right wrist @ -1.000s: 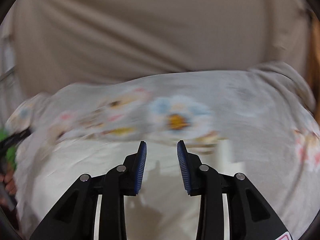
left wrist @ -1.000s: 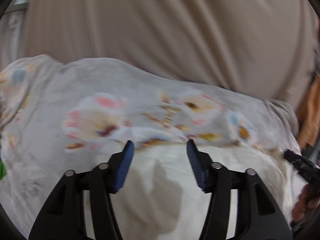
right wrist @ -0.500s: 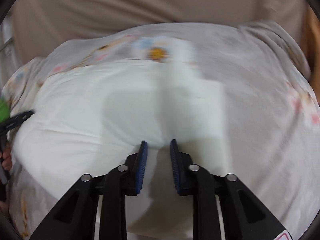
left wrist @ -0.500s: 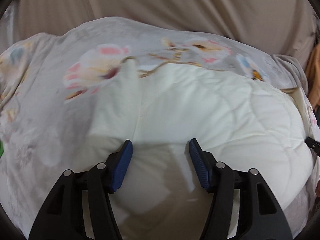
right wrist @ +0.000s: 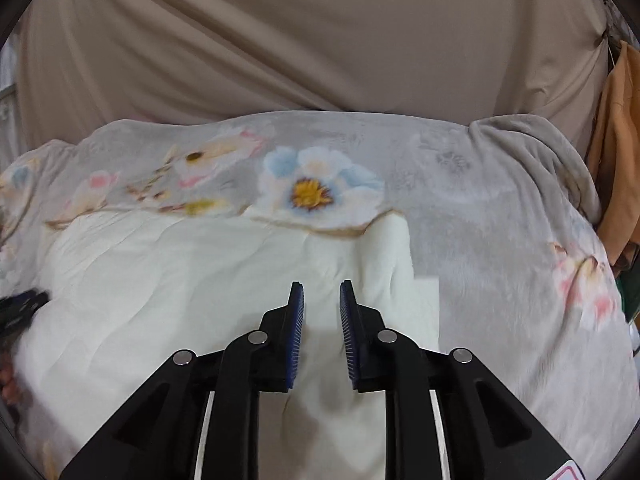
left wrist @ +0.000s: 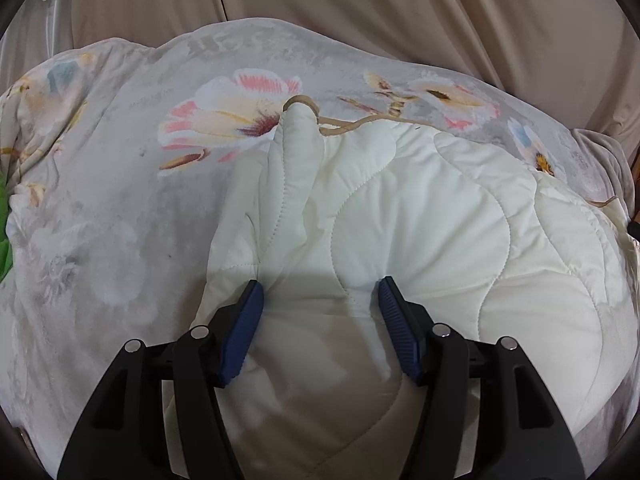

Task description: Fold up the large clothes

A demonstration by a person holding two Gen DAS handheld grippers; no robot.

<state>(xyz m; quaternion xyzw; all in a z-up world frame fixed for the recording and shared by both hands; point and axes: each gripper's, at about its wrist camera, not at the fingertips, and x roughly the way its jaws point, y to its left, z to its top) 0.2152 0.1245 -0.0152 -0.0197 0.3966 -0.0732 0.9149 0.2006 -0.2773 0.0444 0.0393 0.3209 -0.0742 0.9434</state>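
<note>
A large quilt lies spread out, grey floral side (left wrist: 120, 208) up, with its cream quilted underside (left wrist: 420, 220) folded over on top. My left gripper (left wrist: 318, 296) is open, its blue pads resting on the cream layer with nothing pinched between them. In the right wrist view the cream fold (right wrist: 180, 288) lies over the floral side (right wrist: 500, 240). My right gripper (right wrist: 322, 296) is open with a narrow gap, just above the cream fabric near the fold's right edge.
A beige curtain (right wrist: 320, 40) hangs behind the quilt. An orange cloth (right wrist: 616, 140) hangs at the right edge. Something green (left wrist: 4, 220) shows at the left edge. The other gripper's dark tip (right wrist: 20, 308) shows at the left.
The cream fold now lies flat over the floral side. The view pulled back and tilted. My right gripper's gap closed at the half second and has widened slightly since. The left stays wide open.
</note>
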